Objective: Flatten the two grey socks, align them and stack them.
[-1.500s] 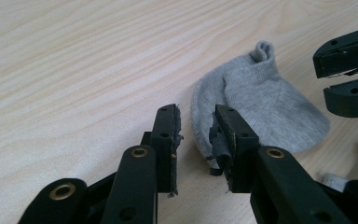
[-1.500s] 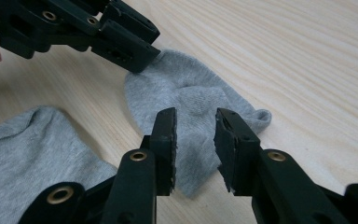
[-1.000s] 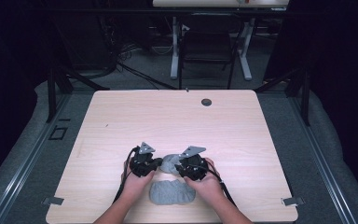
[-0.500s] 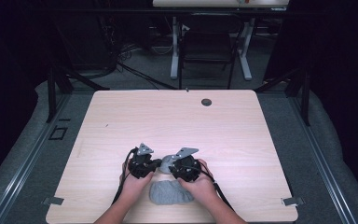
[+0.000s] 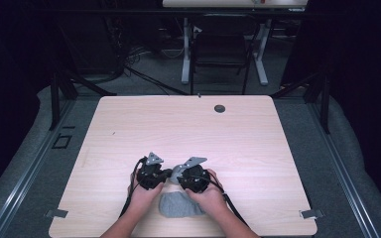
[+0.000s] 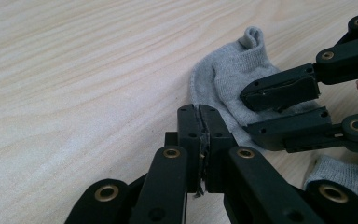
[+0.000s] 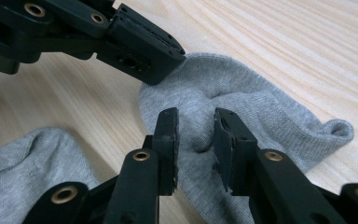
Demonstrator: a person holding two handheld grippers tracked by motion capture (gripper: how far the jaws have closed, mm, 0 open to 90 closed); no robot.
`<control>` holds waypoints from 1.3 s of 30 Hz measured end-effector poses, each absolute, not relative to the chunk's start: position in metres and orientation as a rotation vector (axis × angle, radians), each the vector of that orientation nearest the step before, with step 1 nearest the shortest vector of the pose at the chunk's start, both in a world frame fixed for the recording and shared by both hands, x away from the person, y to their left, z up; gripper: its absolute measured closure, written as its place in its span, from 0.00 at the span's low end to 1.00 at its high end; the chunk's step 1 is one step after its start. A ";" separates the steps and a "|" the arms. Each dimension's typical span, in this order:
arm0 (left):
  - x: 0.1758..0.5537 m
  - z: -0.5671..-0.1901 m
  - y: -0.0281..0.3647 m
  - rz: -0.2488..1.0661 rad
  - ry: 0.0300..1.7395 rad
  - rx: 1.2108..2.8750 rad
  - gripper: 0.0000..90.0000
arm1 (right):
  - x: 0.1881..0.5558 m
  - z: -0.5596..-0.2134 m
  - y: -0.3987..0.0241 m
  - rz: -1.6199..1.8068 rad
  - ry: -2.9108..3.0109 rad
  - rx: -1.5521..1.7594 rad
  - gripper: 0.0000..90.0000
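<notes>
A grey sock (image 6: 223, 74) lies flat on the wooden table (image 5: 178, 124), its rolled tip pointing away. My left gripper (image 6: 198, 112) is shut on that sock's edge (image 7: 189, 63). My right gripper (image 7: 196, 121) faces it from the other side, open, its jaws set down astride a raised fold of the same sock (image 7: 261, 107). From above, the left gripper (image 5: 167, 174) and right gripper (image 5: 179, 174) nearly touch tip to tip over the sock (image 5: 174, 171). A second grey sock (image 5: 181, 206) lies crumpled under the hands at the table's front.
The second sock (image 7: 28, 158) sits close beside the right jaws. A small dark round fitting (image 5: 220, 108) is set in the table's far side. A chair (image 5: 218, 49) and desk legs stand on the floor beyond the table.
My right gripper has shifted left toward the left gripper and dropped slightly onto the sock. The left gripper has kept still.
</notes>
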State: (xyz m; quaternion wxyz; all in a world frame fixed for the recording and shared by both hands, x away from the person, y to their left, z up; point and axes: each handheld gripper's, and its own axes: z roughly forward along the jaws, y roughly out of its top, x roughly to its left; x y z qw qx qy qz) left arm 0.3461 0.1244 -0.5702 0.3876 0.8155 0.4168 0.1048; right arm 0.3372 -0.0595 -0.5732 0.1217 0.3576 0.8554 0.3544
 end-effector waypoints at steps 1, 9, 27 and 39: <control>0.346 -0.570 0.124 0.266 1.060 2.075 0.99 | 0.337 -0.573 -0.059 1.028 2.492 1.045 0.80; 0.347 -0.570 0.125 0.267 1.062 2.077 0.99 | 0.336 -0.573 -0.060 0.989 2.495 1.027 0.91; 0.346 -0.569 0.127 0.270 1.061 2.074 0.99 | 0.335 -0.559 -0.070 1.077 2.465 1.031 0.96; 0.346 -0.566 0.133 0.286 1.071 2.068 0.99 | 0.334 -0.541 -0.094 1.126 2.400 1.037 0.96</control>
